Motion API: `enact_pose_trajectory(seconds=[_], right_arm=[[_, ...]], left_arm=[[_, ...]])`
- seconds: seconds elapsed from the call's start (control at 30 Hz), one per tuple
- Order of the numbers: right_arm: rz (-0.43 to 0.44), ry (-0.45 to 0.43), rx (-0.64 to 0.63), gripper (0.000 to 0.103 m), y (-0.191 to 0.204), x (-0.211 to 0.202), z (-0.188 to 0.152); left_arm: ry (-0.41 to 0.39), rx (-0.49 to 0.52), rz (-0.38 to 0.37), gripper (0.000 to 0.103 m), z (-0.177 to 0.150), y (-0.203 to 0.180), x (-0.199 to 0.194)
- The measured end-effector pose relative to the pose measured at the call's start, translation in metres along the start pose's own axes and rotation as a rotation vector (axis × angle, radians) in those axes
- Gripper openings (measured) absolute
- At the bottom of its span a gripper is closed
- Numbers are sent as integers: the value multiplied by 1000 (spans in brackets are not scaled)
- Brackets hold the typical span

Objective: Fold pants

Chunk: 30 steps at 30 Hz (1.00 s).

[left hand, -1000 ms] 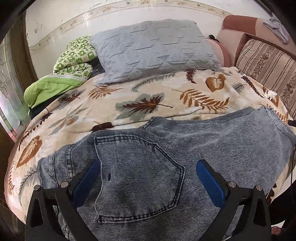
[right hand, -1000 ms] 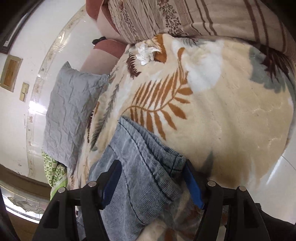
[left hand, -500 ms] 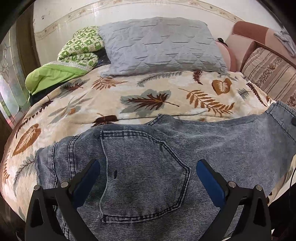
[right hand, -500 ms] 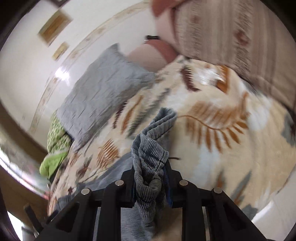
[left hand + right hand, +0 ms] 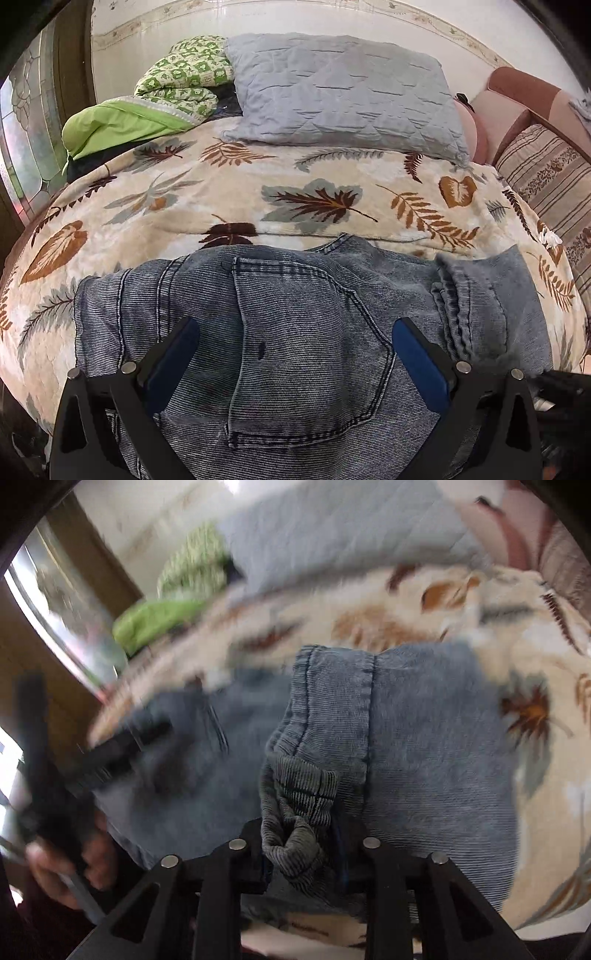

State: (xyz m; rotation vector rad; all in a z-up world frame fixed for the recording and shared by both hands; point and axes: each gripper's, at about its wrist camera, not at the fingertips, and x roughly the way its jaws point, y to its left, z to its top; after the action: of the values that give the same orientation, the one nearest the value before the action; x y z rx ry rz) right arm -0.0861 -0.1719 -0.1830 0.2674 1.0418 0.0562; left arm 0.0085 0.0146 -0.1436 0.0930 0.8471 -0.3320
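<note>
Jeans [image 5: 303, 332] lie on a leaf-print blanket [image 5: 184, 206] — right gripper [image 5: 301, 853] pinching a bunched hem, seen only in its own blurred view; left gripper [image 5: 295, 354] jaws spread above the back pocket [image 5: 306, 350]; grey pillow [image 5: 340, 88] behind.

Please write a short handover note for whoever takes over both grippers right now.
Left gripper: open, holding nothing, fingers either side of the back pocket at the waist end of the jeans.
Right gripper: shut on a bunched fold of the jeans' leg end.
Jeans lie on the leaf-print blanket, leg end doubled over toward the waist.
Done: leg end gripped, lengthwise fold begun.
Left: lay the held end down, release, smooth, then probably fold again.
</note>
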Motion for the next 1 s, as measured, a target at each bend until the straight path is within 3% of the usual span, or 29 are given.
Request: enact_pose_trajectory(seconds=[0.03,0.1,0.13,0.2,0.27,0.37,0.5,0.57,0.63,0.73,0.87,0.93,1.0], right_arm=[[-22,-26,-49,34,7,-1,-3],[38,-1,-175,77,24,-4,-9],[51,15,-231,81,31,-4,-12],[27,33,-364,81,44,-8,-21],[55,17,-395,81,41,-19,-25],[143,-19,-272,81,8,-40,-17],[187,-166,-81,80,-44,-77,9],[184,-223,0,78,-66,-86,22],[124,-252,36,75,-76,-84,37],[97,-223,100,70,-92,-58,57],[116,-104,216,65,-110,-6,67],[117,-38,257,65,-117,12,65],[101,-52,253,66,-118,16,68]], left_arm=[[-1,5,2,103,0,-1,0],[-6,18,3,103,0,-3,0],[-9,26,4,103,0,-5,0],[-13,38,3,103,0,-8,1],[-18,46,-7,103,1,-12,0],[-28,76,-23,103,0,-21,-1],[-48,131,-53,103,-3,-37,-4],[-57,159,-72,103,-5,-48,-5],[-64,190,-100,103,-7,-59,-4],[-70,250,-134,103,-13,-79,-3],[-57,344,-166,103,-24,-103,1],[-25,404,-158,103,-31,-114,9],[53,442,-161,103,-38,-123,25]])
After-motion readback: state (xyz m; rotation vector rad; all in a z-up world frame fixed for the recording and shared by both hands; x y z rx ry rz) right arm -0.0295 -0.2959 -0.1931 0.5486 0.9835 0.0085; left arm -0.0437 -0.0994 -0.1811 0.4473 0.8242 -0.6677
